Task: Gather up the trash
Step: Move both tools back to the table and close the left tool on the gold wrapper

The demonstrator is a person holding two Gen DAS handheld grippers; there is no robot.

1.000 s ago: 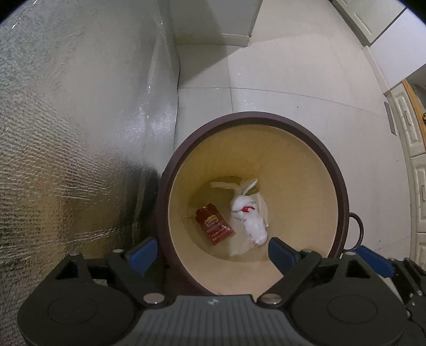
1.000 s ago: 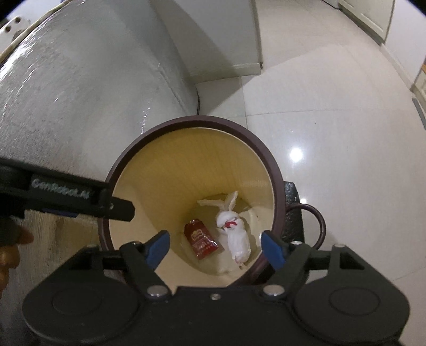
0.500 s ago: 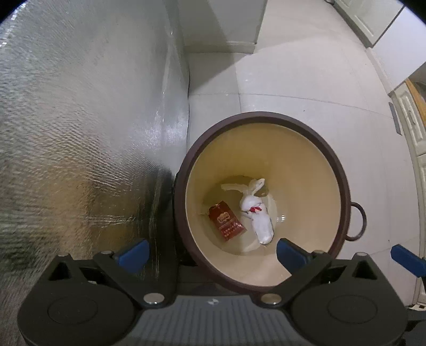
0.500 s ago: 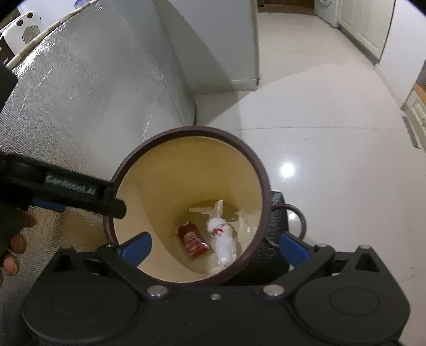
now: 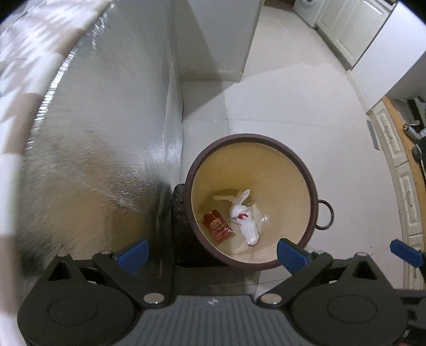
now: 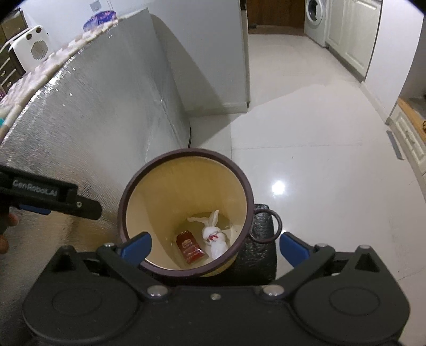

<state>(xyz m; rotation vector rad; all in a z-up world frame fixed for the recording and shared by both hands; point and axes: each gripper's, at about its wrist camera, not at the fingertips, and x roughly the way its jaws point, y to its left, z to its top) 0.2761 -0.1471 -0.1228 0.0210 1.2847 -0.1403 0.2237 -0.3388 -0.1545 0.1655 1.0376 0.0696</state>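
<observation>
A round brown trash bin point(image 5: 306, 170) point(image 6: 241, 178) with a cream inside stands on the floor beside a foil-covered table side. At its bottom lie a red packet point(image 5: 218, 227) point(image 6: 189, 247) and a knotted white tissue bundle point(image 5: 246, 221) point(image 6: 216, 241) with a red mark. My left gripper point(image 5: 212, 254) hangs high above the bin's near rim, open and empty. My right gripper point(image 6: 214, 246) is also above the near rim, open and empty. The left gripper's body point(image 6: 50, 197) shows at the left edge of the right wrist view.
The foil-covered table side point(image 5: 93, 159) point(image 6: 101, 119) rises left of the bin. A ring handle point(image 5: 324, 215) point(image 6: 265, 226) hangs on the bin's right side. White tiled floor point(image 6: 319, 159) stretches to the right, with cabinets point(image 5: 402, 165) and a washing machine point(image 6: 315, 18) farther off.
Both grippers rose and drew back from the bin, so it looks smaller and lower in each view. Their jaws spread wider. The packet and tissue stayed at the bin's bottom.
</observation>
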